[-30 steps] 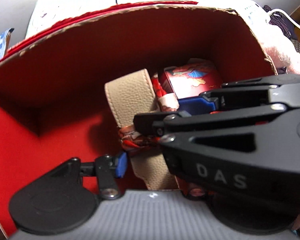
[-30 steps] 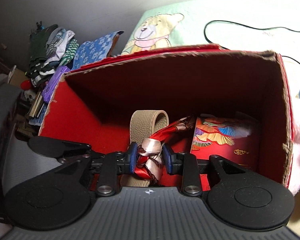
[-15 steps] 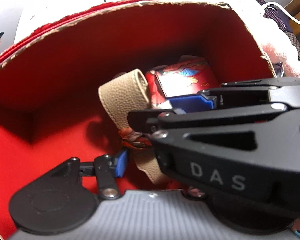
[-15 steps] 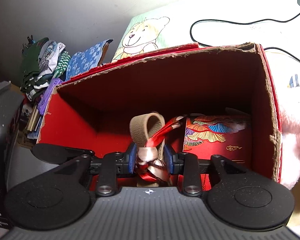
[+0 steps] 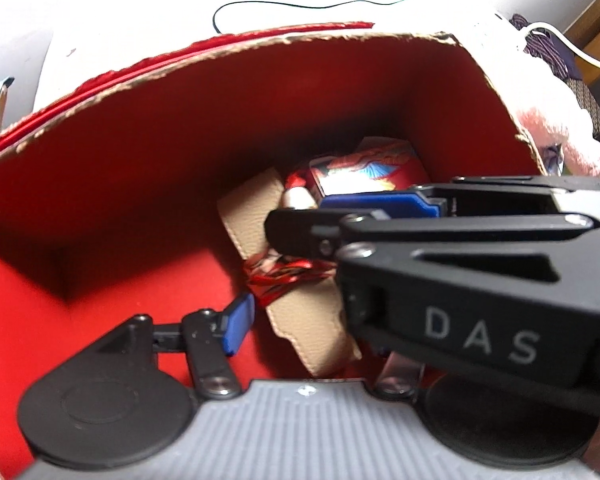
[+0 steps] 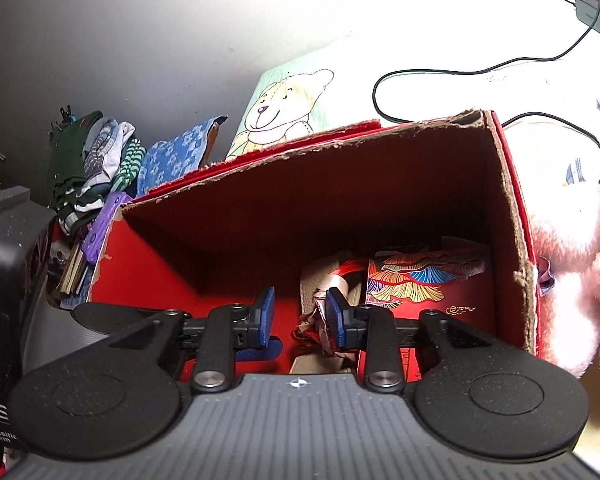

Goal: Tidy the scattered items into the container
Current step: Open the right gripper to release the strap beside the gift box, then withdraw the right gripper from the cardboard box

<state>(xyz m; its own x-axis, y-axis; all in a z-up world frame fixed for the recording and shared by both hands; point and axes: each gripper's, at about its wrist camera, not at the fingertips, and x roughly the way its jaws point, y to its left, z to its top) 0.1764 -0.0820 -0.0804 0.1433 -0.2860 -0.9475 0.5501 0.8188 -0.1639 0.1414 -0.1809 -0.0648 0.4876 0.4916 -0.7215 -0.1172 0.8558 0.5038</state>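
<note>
The red cardboard box (image 6: 512,216) stands open on top. On its floor lie a beige strap (image 5: 252,216) tied with a red patterned scarf (image 5: 278,276) and a red packet with a fan print (image 6: 424,280). My right gripper (image 6: 300,316) hangs open above the box floor, with the scarf (image 6: 320,312) just behind its right finger and nothing between the pads. My left gripper (image 5: 312,340) reaches into the box above the strap. Its left blue pad (image 5: 238,328) stands wide of centre, and the right gripper's body hides the other finger.
A pink plush toy (image 6: 580,280) presses against the box's right wall. Beyond the box lie a bear-print cushion (image 6: 284,112), a black cable with its charger (image 6: 592,12) on white bedding, and a pile of folded clothes (image 6: 88,168) to the left.
My right gripper has opened and let go of the scarf-tied strap, which now lies on the box floor. Both grippers have drawn back a little from the box.
</note>
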